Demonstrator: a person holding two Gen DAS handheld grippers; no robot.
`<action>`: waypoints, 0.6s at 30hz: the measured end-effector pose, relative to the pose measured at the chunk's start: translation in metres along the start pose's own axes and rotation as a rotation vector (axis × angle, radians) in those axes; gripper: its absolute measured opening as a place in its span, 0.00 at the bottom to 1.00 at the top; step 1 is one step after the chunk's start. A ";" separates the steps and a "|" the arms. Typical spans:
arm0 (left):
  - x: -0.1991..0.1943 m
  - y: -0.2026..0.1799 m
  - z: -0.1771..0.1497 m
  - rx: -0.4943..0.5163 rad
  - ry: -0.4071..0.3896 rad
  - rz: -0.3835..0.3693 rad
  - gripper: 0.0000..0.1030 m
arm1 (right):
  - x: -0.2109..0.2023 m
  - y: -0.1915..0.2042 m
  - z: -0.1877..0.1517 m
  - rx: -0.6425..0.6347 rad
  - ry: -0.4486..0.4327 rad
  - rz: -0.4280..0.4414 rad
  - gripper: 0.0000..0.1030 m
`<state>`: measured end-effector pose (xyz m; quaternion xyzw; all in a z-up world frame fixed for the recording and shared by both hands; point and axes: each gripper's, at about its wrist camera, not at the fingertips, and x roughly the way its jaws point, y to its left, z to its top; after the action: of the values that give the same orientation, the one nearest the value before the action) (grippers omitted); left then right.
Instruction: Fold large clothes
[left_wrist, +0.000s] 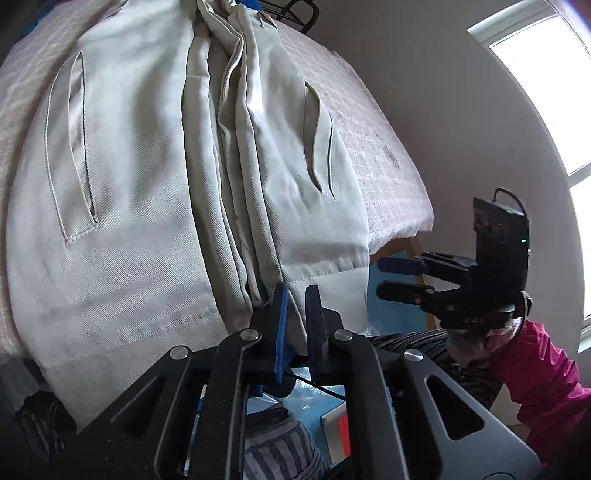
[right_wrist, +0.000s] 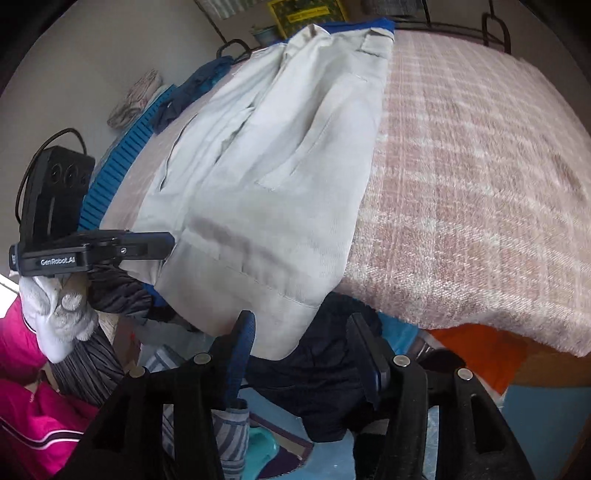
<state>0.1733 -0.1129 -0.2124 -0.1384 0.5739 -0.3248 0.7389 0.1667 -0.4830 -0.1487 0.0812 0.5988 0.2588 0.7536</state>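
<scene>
Thing to fold: a big pale grey jacket with slit pockets.
Where it is: it lies spread flat on the bed, and its bottom hem hangs a little over the near edge.
How it will handle: it looks soft and floppy, thick but not heavy. It will bend anywhere and may slide on the blanket if pulled hard. It will not break.
Where to take hold: I think the hem corners are best, since the cloth is double there and easy to pinch.
Left gripper: pressed nearly together, pinching the jacket's hem near the middle opening.
Right gripper: spread apart with nothing in it. It hangs just beside the hem's other corner, not touching it.
Hands: a white glove and a pink sleeve show.
Bed: covered with a pink and white checked blanket, with a dark metal frame at the far end.
Room: plain wall, a bright window, clothes piled below the bed on a blue floor.
</scene>
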 end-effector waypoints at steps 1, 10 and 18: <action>0.002 -0.001 0.002 -0.005 0.001 -0.003 0.17 | 0.005 -0.003 0.001 0.020 0.011 0.029 0.53; 0.010 -0.012 -0.002 0.017 -0.036 0.036 0.00 | 0.016 0.007 0.011 0.019 0.037 0.062 0.14; 0.027 -0.038 -0.041 0.134 0.014 0.066 0.00 | -0.003 0.027 0.004 -0.104 0.066 -0.069 0.09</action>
<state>0.1264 -0.1516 -0.2232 -0.0675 0.5600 -0.3390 0.7529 0.1626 -0.4607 -0.1337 0.0128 0.6114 0.2660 0.7452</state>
